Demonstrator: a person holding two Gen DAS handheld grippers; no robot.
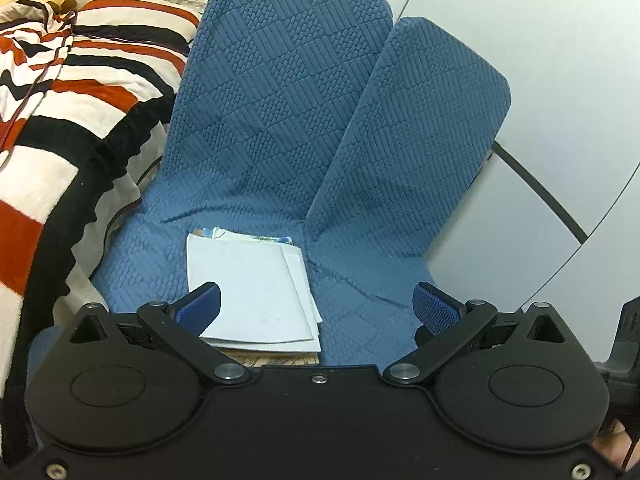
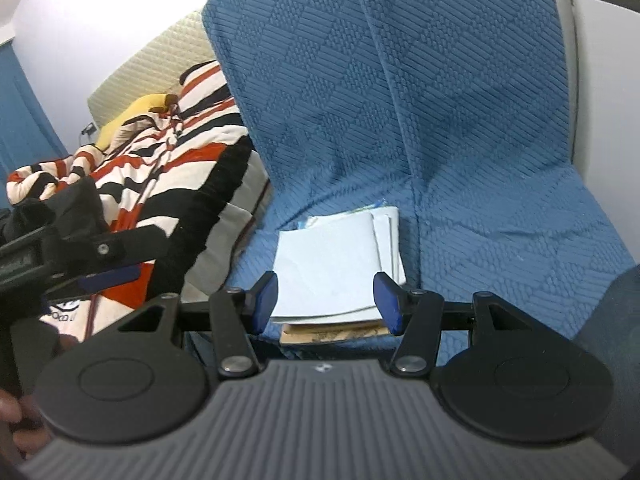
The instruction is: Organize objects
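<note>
Lying on the blue-covered seat (image 2: 500, 240), the stack of papers (image 2: 328, 264) is framed just ahead between the empty, parted jaws of the right gripper (image 2: 327, 300), while the left gripper (image 1: 316, 308) is spread wider.

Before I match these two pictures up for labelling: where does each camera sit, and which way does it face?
Left wrist view: on the left gripper, facing forward and down at the stack of papers on the blue seat cover; its own open blue pads show.
Right wrist view: on the right gripper, facing down at the same stack of papers; its open pads show, and the left gripper at the left edge.
Shared: papers, blue seat cover, striped blanket.
</note>
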